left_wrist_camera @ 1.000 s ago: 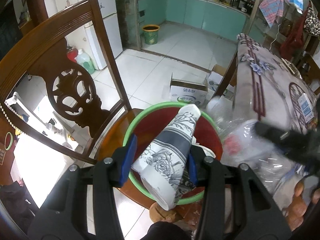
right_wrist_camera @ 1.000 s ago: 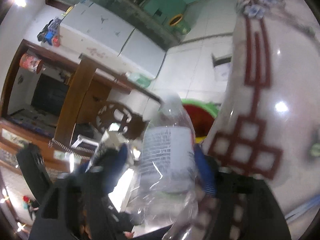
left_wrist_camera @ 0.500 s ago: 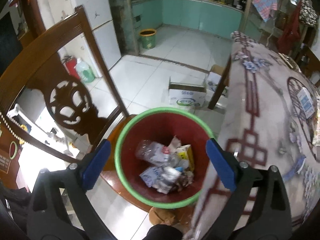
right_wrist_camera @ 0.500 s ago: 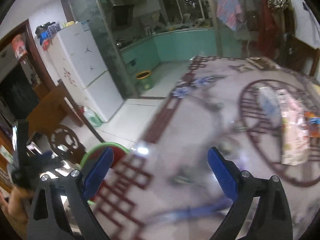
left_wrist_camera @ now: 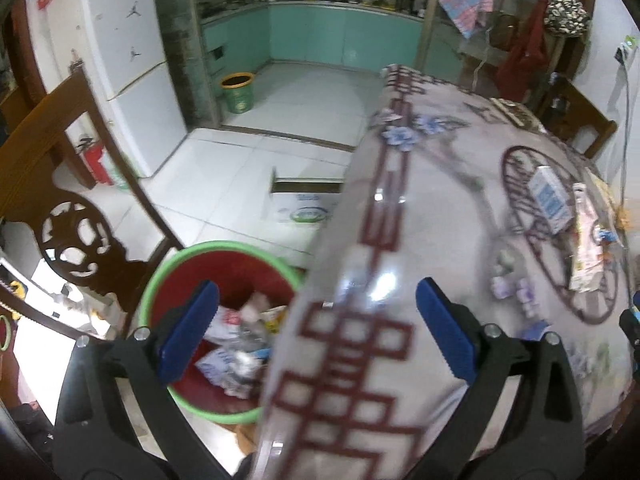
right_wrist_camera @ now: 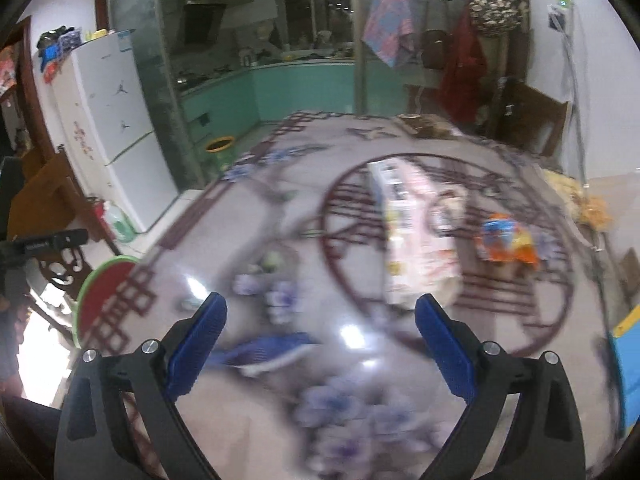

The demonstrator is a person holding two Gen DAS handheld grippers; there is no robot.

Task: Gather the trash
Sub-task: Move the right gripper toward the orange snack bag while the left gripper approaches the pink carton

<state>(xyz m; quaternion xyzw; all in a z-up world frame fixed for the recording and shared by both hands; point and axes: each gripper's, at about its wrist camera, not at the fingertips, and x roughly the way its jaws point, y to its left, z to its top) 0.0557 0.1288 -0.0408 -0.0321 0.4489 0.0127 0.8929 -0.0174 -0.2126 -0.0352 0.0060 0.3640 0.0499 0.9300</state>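
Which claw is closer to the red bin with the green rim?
Left. The left claw hangs open right over the red bin. The right claw, open too, is out over the table, the bin off to its left.

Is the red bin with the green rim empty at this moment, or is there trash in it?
Partly filled. In the left wrist view, the red bin holds a pile of crumpled wrappers and clear plastic at the bottom, well below its rim.

Table [left_wrist_camera: 460, 216] edge hides part of bin [left_wrist_camera: 224, 252]; wrappers [right_wrist_camera: 420, 240] on table motion-blurred, unreadable
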